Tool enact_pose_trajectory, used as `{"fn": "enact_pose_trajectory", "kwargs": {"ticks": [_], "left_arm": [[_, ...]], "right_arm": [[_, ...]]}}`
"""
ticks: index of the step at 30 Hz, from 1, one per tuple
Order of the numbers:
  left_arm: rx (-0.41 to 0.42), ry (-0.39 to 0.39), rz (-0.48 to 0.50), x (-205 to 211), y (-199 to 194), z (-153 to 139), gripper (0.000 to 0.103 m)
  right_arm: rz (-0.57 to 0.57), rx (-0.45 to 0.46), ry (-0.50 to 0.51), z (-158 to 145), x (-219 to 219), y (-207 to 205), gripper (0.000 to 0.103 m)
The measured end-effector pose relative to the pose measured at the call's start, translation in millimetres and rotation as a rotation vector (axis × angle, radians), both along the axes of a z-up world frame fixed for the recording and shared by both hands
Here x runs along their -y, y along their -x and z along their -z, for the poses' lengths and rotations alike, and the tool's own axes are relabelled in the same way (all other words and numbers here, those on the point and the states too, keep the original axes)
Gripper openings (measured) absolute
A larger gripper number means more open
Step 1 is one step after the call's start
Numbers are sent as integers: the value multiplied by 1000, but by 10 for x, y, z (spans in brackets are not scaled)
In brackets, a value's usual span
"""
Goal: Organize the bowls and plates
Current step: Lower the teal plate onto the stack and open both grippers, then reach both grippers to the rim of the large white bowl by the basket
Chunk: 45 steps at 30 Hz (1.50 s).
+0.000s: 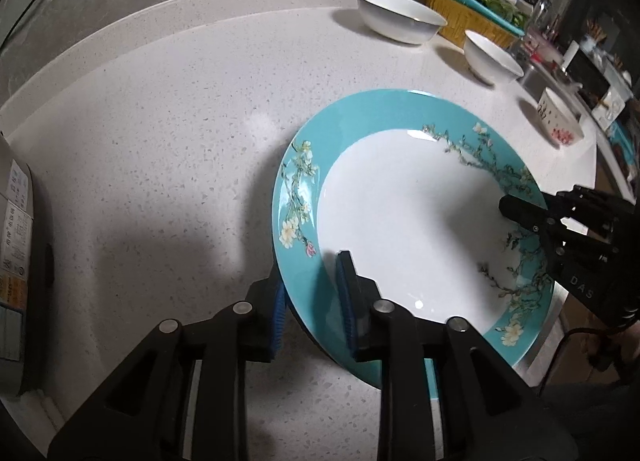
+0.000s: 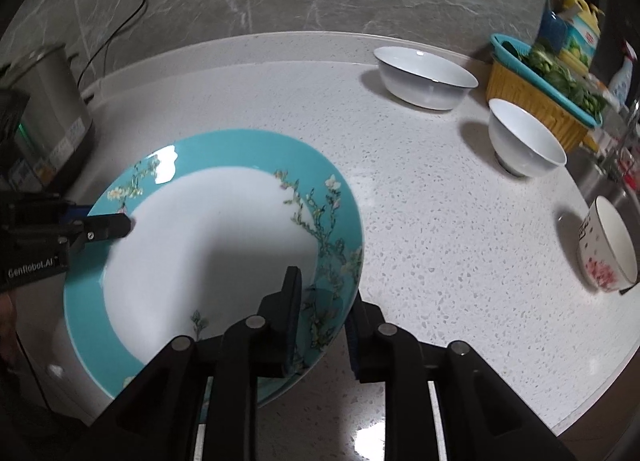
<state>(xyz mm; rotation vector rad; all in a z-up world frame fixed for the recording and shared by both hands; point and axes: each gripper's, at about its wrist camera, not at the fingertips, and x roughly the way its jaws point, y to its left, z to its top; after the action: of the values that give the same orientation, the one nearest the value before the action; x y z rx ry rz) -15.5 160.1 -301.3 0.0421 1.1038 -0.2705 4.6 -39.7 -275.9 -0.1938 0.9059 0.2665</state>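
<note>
Plate: the teal plate (image 1: 400, 221) sits on the counter (image 1: 180, 121), left of the white bowls (image 2: 426, 77).
Grip: your left gripper (image 1: 314, 293) and right gripper (image 2: 322, 321) each clamp opposite rims.
Tip: you lift both sides evenly, keeping it level.

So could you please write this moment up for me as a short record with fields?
held item: teal floral plate, gripped at opposite rim edges
left tool: straddling the plate's rim
right tool: straddling the plate's rim
plate state: appears tilted above the countertop
loose bowls: large white bowl, small white bowl, pink-flowered bowl
behind bowls: yellow basket with greens
</note>
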Motion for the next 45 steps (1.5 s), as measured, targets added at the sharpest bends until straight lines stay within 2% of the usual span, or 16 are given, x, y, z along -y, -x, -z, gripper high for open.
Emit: {"fn": "enact_pose_trajectory", "kwargs": {"ticks": [4,6,7,8,10,12,15,17,20,21,22,25,28,32,38,45], "left_arm": [[-8,-22,-6,15,-54,-42,24],[-2,-22,-21,-10,-95,-118,35],[-3,-9,-30,-31,-169,-197,55],[-4,-1,-34,-50,-223,-255,70],[-2,15,-47,-96,-379,-422,72],[-23,32,-66,-136,-635,-609,75],[-52,91,-100,-172,-1038,-843,76],[-80,141,-106,-123,-1439,-991,76],[-125,117,-110,27,-1991,-1115,76],[-128,113,-95,122,-2191,-1141,76],[-118,84,-78,250,-2433,-1160,76],[-125,27,-33,565,-2958,-1120,76],[-164,18,-31,775,-3410,-972,76],[-177,-17,-6,1029,-3852,-761,76],[-189,-27,-2,1235,-4246,-427,76],[-216,-82,52,1483,-4579,-118,76]], "right_arm": [[-10,-18,8,14,-1,10,28],[-9,-20,4,0,9,12,33],[-10,-18,10,-14,12,11,37],[-14,-20,4,-35,22,8,39],[-5,-24,-21,-100,81,-3,53],[12,-40,-58,-190,187,-50,63],[51,-92,-143,-439,481,-301,66],[71,-114,-203,-643,691,-543,66],[94,-90,-197,-1075,996,-1066,74],[97,-65,-198,-1227,1091,-1257,74],[110,-53,-195,-1356,1191,-1478,79],[168,-88,-169,-1526,1406,-2178,85],[220,-141,-155,-1475,1510,-2773,84],[237,-217,-123,-1193,1496,-3261,84],[246,-302,-73,-787,1440,-3598,84],[234,-323,-23,-589,1333,-3782,84]]}}
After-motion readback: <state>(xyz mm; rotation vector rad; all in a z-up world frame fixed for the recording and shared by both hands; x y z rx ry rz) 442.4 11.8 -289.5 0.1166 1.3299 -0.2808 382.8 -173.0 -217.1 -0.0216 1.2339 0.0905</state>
